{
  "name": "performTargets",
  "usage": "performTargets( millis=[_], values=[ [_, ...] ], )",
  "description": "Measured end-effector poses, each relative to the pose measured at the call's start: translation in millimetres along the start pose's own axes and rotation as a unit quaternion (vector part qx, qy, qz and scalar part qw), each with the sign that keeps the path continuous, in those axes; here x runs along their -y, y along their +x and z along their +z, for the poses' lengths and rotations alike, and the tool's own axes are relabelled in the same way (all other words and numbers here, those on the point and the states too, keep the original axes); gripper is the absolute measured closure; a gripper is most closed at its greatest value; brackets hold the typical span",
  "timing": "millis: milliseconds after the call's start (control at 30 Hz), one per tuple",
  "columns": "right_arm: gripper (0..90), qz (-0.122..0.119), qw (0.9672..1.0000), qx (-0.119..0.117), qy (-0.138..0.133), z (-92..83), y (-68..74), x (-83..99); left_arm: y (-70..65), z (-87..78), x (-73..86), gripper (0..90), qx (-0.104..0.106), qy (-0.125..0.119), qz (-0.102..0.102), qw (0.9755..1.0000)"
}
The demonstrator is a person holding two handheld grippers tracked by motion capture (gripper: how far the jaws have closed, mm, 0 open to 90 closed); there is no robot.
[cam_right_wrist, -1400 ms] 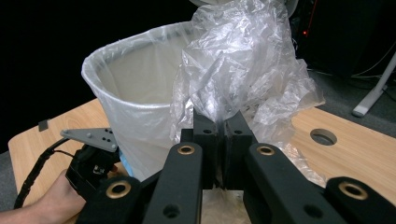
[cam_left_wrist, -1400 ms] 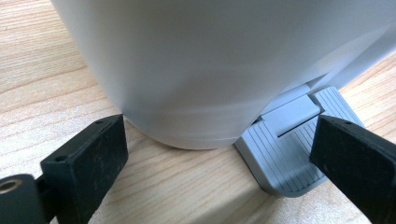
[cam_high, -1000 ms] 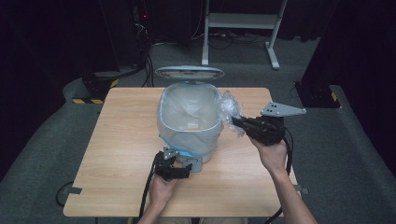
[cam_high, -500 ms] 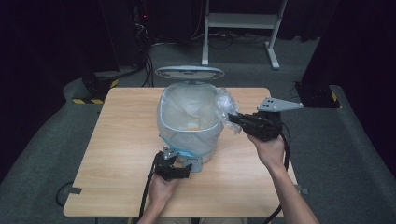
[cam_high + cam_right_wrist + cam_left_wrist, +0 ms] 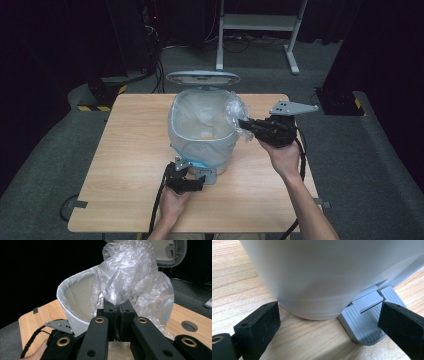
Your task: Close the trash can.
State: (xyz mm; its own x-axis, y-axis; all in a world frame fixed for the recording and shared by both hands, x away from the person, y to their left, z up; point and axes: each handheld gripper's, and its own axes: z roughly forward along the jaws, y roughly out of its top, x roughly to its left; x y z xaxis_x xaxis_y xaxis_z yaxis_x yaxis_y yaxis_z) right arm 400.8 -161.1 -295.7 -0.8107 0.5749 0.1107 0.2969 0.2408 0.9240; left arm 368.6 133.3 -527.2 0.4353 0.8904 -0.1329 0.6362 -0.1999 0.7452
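High view: a pale pedal bin (image 5: 202,145) stands near the middle of the wooden surface (image 5: 125,165), its lid (image 5: 202,78) raised behind it and a clear plastic liner (image 5: 200,117) draped inside and over its rim. The right gripper (image 5: 246,125) comes in from the bin's right side, its fingers clenched on a bunched fold of the liner at the rim. The left gripper (image 5: 192,182) rests low on the surface just in front of the bin's base, beside the grey pedal (image 5: 207,176).

Left gripper view: the two black fingers (image 5: 259,325) stand wide apart and released, one at each lower corner; between them lie the rounded bottom of the bin (image 5: 317,277) and the ribbed pedal (image 5: 367,322), neither pressed.

Right gripper view: the fingers (image 5: 110,308) are pinched together on the crumpled liner (image 5: 135,282), which balloons up above them beside the bin's lined rim (image 5: 75,292); the left gripper (image 5: 58,336) shows low on the surface
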Motion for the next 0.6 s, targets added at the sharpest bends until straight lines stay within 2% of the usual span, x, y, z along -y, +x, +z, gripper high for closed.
performTargets(
  millis=[233,500,600],
  values=[
    [86.7,-0.001,1.0,-0.004,0.004,8.7,1.2,-8.3,0.0,0.0,0.0,4.3,0.0,0.0,0.0,1.0],
    [86.6,0.01,0.9999,-0.007,0.001,19.2,0.5,-15.6,0.1,-0.1,0.0,4.3,0.001,0.0,0.0,1.0],
    [86.5,0.008,0.9999,-0.006,0.008,23.8,1.7,-17.5,0.2,-0.1,0.0,4.3,0.0,0.0,0.0,1.0]
  ],
)
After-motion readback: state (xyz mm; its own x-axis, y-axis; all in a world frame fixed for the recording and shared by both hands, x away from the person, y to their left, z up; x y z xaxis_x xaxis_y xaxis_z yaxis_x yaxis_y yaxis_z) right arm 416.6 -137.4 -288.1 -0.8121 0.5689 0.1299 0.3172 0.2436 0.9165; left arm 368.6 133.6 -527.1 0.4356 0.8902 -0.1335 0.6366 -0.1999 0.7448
